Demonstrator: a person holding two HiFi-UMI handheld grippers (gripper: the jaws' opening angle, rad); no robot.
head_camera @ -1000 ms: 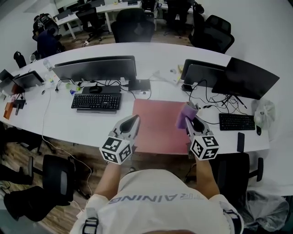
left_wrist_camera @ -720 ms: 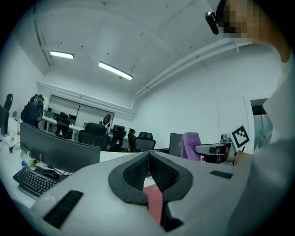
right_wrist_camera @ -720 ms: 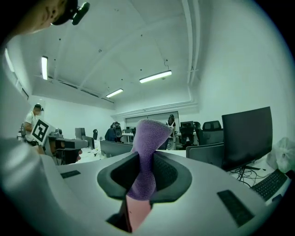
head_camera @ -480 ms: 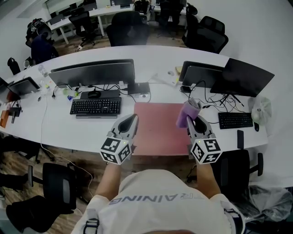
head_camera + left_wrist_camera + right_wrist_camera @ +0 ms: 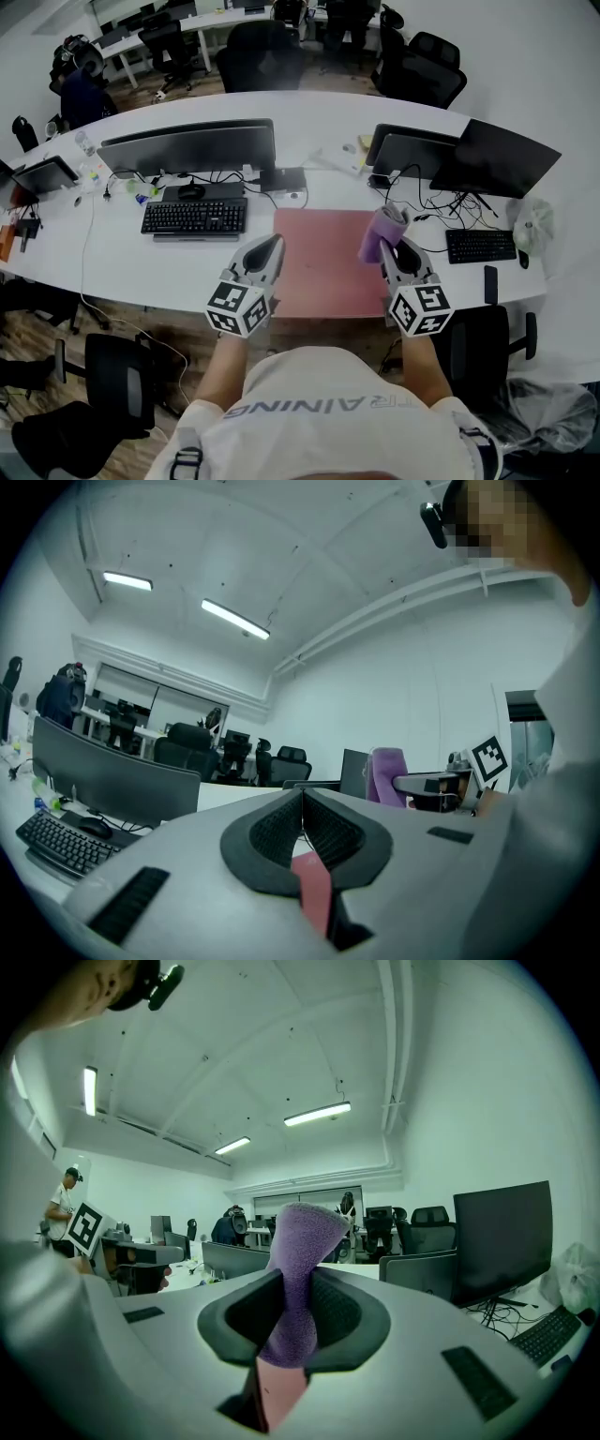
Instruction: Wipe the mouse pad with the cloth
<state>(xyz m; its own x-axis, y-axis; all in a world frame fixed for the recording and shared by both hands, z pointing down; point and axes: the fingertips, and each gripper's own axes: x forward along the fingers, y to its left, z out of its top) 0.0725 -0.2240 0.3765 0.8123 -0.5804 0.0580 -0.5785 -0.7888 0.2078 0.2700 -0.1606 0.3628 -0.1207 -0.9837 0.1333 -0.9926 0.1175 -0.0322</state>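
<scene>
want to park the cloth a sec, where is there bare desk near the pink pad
The pink mouse pad itself is bare. So is the white desk strip in front of the left keyboard. Crowded: cables run between the pad and the right keyboard, and behind the pad.

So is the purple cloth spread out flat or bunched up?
Bunched up: the right claw is shut on the purple cloth, which sticks up from it as a wad, not flat on the pink mouse pad.
</scene>
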